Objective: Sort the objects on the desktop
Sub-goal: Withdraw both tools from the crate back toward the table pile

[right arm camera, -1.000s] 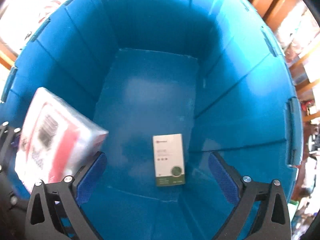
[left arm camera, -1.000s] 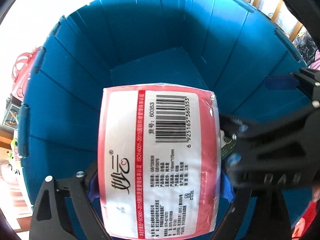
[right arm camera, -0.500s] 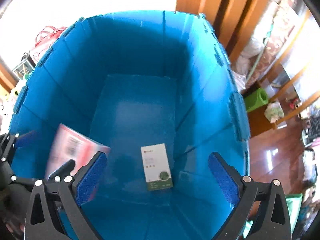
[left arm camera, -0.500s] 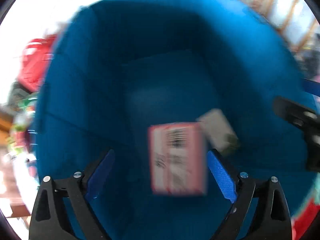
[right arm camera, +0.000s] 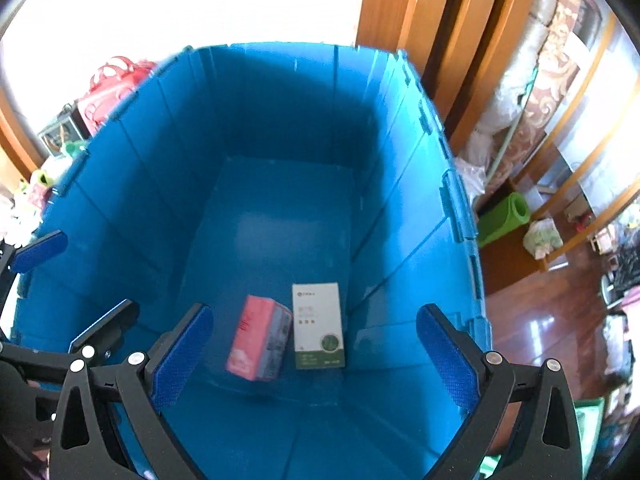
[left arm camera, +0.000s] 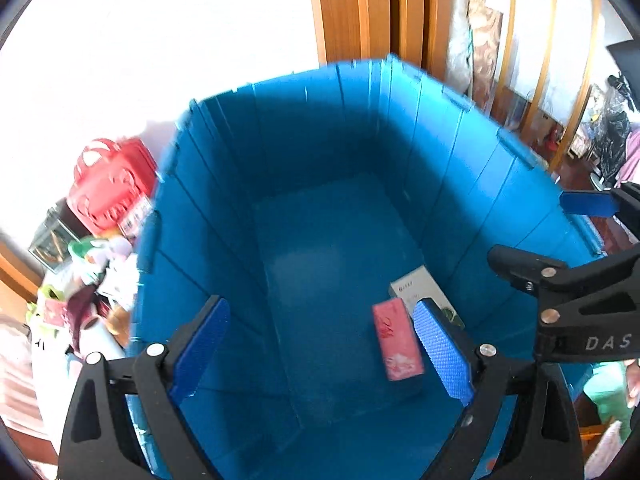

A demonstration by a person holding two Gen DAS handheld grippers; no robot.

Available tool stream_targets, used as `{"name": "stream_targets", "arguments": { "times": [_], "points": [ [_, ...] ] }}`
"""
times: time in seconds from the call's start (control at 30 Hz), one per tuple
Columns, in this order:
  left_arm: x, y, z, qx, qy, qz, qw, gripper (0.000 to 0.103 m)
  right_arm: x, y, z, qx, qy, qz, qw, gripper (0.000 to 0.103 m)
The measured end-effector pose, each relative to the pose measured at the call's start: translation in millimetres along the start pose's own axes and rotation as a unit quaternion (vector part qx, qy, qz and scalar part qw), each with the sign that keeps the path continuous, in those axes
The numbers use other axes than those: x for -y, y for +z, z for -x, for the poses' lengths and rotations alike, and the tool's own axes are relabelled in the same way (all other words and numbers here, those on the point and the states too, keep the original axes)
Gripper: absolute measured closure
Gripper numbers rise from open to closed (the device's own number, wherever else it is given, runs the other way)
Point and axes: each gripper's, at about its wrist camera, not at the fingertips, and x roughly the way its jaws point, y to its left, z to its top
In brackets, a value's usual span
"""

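two packs (right arm camera: 260, 338) hug the blue crate's (right arm camera: 132, 184) near-right corner.

Left gripper (left arm camera: 320, 356) and right gripper (right arm camera: 314, 354) — jaws wide (nothing between) — tilted downward.

A: Deep blue plastic crate (right arm camera: 132, 184), top open, nothing across the mouth. Entry from above is free.

B: Floor obstacles?

A: Two, both at the near end of the crate floor: a pink plastic-wrapped tissue pack (right arm camera: 260, 338) and a white-and-green cardboard box (right arm camera: 318, 326), side by side, touching or nearly so. Far half of the floor is bare.

B: Outside the crate?

A: Left of it, a red bag (left arm camera: 110, 184) and mixed clutter close against the wall. Right of it, open wooden floor (right arm camera: 532, 320).
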Motion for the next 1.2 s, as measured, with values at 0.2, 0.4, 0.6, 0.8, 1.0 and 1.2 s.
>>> {"name": "stream_targets", "arguments": {
  "times": [0.2, 0.4, 0.6, 0.8, 1.0, 1.2],
  "points": [
    [-17.9, -22.7, 27.5, 0.063, 0.011, 0.020, 0.9978, 0.008, -24.0, -7.9, 43.8, 0.086, -0.007, 0.006, 0.996, 0.000],
    [-70.6, -53.7, 51.6, 0.096, 0.016, 0.055, 0.9938, 0.009, -84.8, -15.0, 72.9, 0.135, -0.010, 0.042, 0.990, 0.000],
    [-155.5, -101.5, 77.7, 0.119, 0.043, 0.090, 0.9879, 0.008, -169.5, -29.2, 89.3, 0.164, 0.010, 0.064, 0.984, 0.000],
    [-254.2, -173.3, 104.5, 0.152, 0.086, 0.115, 0.9778, 0.008, -276.0, -51.9, 96.8, 0.184, 0.043, 0.076, 0.979, 0.000],
    [-330.1, -251.5, 120.3, 0.177, 0.120, 0.132, 0.9678, 0.008, -377.4, -85.0, 85.5, 0.173, 0.078, 0.076, 0.979, 0.000],
    [-381.0, -297.7, 111.9, 0.146, 0.127, 0.162, 0.9677, 0.008, -442.8, -117.4, 52.5, 0.133, 0.072, 0.088, 0.985, 0.000]
  ]
}}
